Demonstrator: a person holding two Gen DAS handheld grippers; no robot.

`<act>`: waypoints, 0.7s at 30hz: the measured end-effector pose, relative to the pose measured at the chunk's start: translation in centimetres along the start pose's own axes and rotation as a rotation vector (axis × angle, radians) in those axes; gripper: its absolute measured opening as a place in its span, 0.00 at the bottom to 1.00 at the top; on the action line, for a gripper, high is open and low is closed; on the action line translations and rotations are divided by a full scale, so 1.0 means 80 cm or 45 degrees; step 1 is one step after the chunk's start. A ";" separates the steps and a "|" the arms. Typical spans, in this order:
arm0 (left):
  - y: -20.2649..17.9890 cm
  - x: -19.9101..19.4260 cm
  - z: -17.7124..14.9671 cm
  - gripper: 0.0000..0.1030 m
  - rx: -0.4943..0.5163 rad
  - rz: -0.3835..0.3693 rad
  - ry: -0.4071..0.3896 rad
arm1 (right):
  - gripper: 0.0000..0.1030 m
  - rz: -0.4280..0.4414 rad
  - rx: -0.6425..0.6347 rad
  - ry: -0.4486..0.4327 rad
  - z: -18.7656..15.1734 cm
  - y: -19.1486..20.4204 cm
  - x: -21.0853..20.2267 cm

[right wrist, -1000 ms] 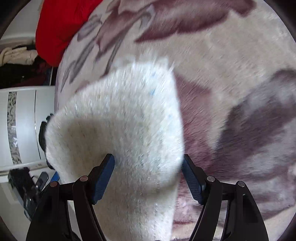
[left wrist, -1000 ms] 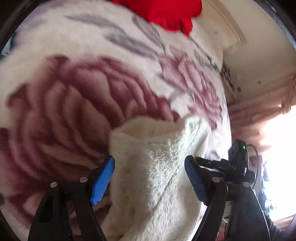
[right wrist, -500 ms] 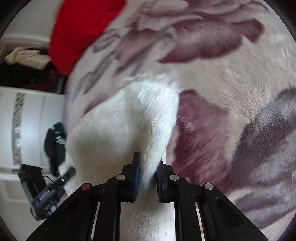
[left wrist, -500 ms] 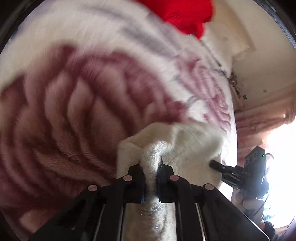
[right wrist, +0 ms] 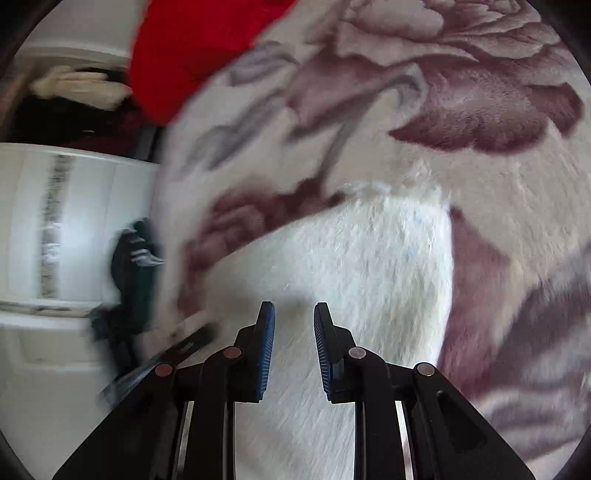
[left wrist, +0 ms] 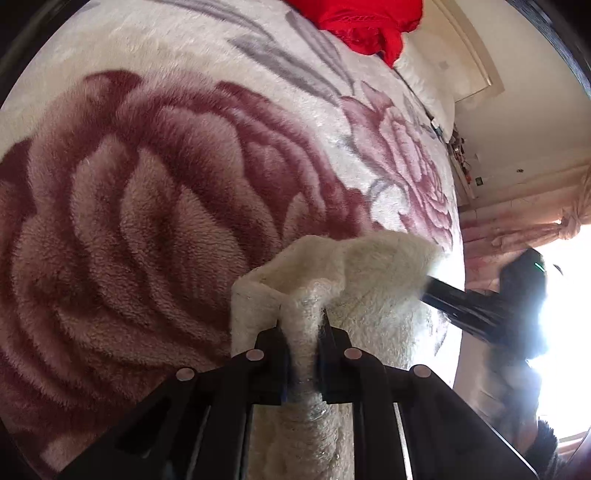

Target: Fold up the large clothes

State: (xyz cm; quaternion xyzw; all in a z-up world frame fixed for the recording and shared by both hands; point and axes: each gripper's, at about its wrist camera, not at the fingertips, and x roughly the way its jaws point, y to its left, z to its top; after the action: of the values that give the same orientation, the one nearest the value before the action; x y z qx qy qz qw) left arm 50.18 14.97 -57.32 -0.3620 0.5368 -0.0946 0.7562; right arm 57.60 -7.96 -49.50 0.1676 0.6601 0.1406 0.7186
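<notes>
A: The left claw (left wrist: 302,332) is pinched tight on a bunched ridge of the white fluffy garment (left wrist: 373,280), right at its near corner. The fabric rises between the fingers and folds over ahead of them.

B: And the right claw (right wrist: 294,325)?

A: Its jaws are opening, with a clear gap between the blue pads (right wrist: 266,347). Nothing is pressed between them; the garment (right wrist: 369,266) lies flat beneath and ahead of that claw, on the flowered blanket (right wrist: 498,96).

B: So which way does the cloth run?

A: From the right claw, its length stretches straight ahead, ending in a ragged edge just in front. From the left claw it spreads ahead and to the right, toward the other claw's dark arm.

B: Then the left hand is the one with hold of it.

A: Yes. I'd judge the fold turns on that held corner being carried across the length, while the right claw must close again first.

B: The red cloth (left wrist: 365,22)?

A: Far ahead, well apart.
</notes>
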 end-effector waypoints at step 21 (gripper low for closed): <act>-0.010 -0.094 -0.058 0.17 0.070 0.305 -0.088 | 0.24 -0.106 -0.270 0.378 -0.133 0.096 0.115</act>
State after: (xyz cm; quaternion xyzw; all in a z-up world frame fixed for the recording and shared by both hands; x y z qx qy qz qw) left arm 43.23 16.29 -51.96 -0.2773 0.5471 -0.0056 0.7898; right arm 47.96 3.48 -55.27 0.0409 0.7467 0.2027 0.6323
